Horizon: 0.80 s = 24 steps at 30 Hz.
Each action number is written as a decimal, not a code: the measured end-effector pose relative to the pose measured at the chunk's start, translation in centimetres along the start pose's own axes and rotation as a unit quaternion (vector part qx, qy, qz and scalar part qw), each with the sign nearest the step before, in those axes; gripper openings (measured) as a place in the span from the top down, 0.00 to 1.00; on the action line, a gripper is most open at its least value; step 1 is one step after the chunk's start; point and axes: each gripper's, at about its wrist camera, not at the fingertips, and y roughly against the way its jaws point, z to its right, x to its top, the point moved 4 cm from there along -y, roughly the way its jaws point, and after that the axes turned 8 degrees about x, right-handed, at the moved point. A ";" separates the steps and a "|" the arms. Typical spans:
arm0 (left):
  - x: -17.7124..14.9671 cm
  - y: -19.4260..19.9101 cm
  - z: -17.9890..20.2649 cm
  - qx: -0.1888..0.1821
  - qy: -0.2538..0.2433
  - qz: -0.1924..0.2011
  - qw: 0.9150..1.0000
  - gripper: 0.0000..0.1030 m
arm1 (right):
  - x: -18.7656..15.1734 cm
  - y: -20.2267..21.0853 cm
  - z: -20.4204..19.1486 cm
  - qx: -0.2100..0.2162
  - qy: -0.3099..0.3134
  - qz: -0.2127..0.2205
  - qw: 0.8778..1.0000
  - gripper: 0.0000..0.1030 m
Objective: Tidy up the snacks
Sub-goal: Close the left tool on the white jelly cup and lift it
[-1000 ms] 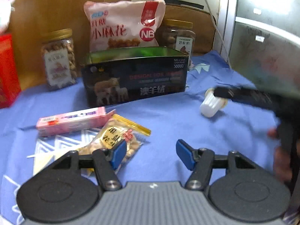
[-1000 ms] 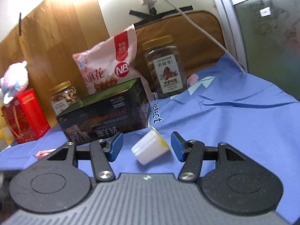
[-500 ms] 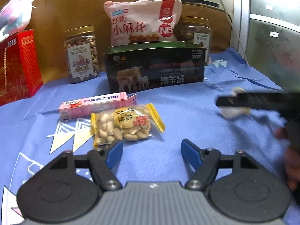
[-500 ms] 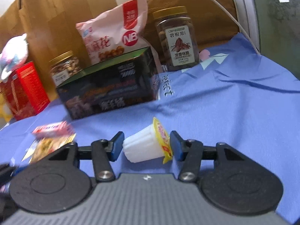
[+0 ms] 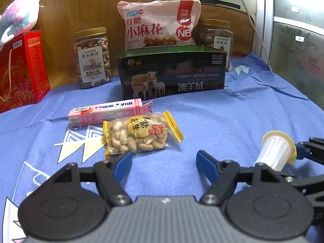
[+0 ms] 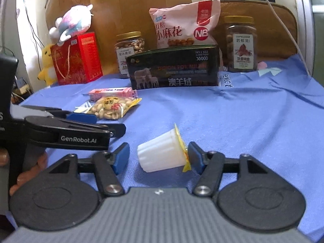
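The right tongs (image 6: 159, 158) stand released, their jaws having just been opening, with a white jelly cup (image 6: 163, 154) lying on its side between the blue pads (image 6: 121, 157); its yellow foil lid sits just beside the right pad, a gap shows at the left one. The left tongs (image 5: 164, 167) are also released and have just been opening, nothing between them, only blue cloth (image 5: 232, 121) covering the tabletop. Just ahead of their left pad lies a clear peanut packet (image 5: 139, 135), and touching its far side a pink carton (image 5: 105, 111). Beyond those stands an open dark tin box (image 5: 172, 75), behind it a pink snack bag (image 5: 160, 24) flanked by 2 nut jars (image 5: 92, 57). Far left stands a red gift box (image 5: 20, 68) with a plush toy (image 5: 19, 18) on top.
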 end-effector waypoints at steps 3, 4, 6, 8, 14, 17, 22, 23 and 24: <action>0.0 -0.1 -0.1 0.002 0.002 -0.003 1.000 0.25 | 0.0 0.4 0.5 0.004 -0.017 0.012 1.000 0.25; 0.0 -0.1 -0.1 0.002 0.002 -0.003 1.000 0.25 | -0.1 0.6 0.6 0.005 -0.020 0.015 1.000 0.25; 0.0 -0.1 -0.1 0.001 0.003 -0.002 1.000 0.25 | -0.3 1.1 0.5 0.007 -0.019 0.021 1.000 0.24; 0.0 -0.1 -0.2 -0.002 0.004 -0.002 1.000 0.26 | -0.5 1.4 0.3 0.009 -0.013 0.025 1.000 0.22; -0.2 0.7 -0.8 -0.071 0.026 0.004 0.997 0.31 | -1.4 2.0 -0.2 0.015 -0.001 0.004 1.000 0.20; 0.0 1.6 -0.2 -0.119 0.028 -0.001 0.993 0.36 | -2.1 2.6 -0.5 0.006 0.018 0.000 1.000 0.20; 1.1 1.9 3.6 -0.230 -0.001 -0.032 0.973 0.37 | -2.5 2.9 -0.9 -0.034 0.045 -0.002 0.998 0.27; 1.1 1.8 4.4 -0.236 -0.013 -0.035 0.971 0.37 | -2.4 2.8 -0.8 -0.039 0.053 -0.004 0.998 0.31; 1.1 1.5 5.3 -0.242 -0.028 -0.044 0.969 0.37 | -2.3 2.6 -0.8 -0.043 0.059 -0.007 0.997 0.34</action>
